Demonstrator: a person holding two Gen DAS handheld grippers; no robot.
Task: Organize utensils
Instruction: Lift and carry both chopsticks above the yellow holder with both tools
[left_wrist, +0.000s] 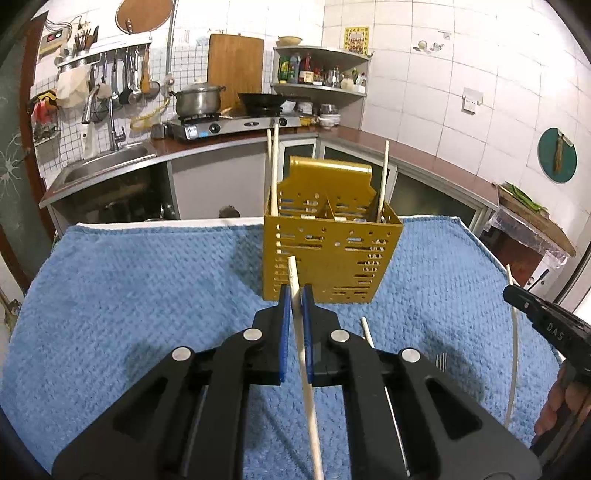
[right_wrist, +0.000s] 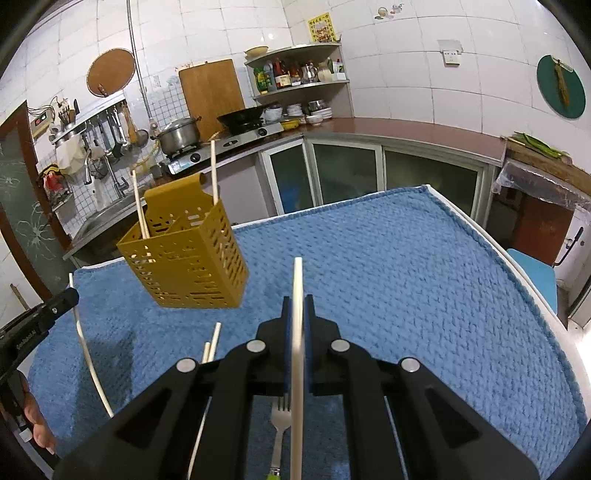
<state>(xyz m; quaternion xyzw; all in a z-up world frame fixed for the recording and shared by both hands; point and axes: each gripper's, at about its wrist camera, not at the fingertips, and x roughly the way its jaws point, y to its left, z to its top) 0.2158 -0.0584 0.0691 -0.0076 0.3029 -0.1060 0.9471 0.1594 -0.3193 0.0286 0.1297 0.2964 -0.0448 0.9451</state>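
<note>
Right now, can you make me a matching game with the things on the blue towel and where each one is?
Things:
1. fork
2. gold utensil holder
3. chopstick in the left hand-held gripper
4. steel pot

Places:
A. on the stove
B. clamped between blue pads
C. lying flat on the blue towel
D. standing upright on the towel, chopsticks inside

Pairs: 1-C, 2-D, 3-B, 4-A
</note>
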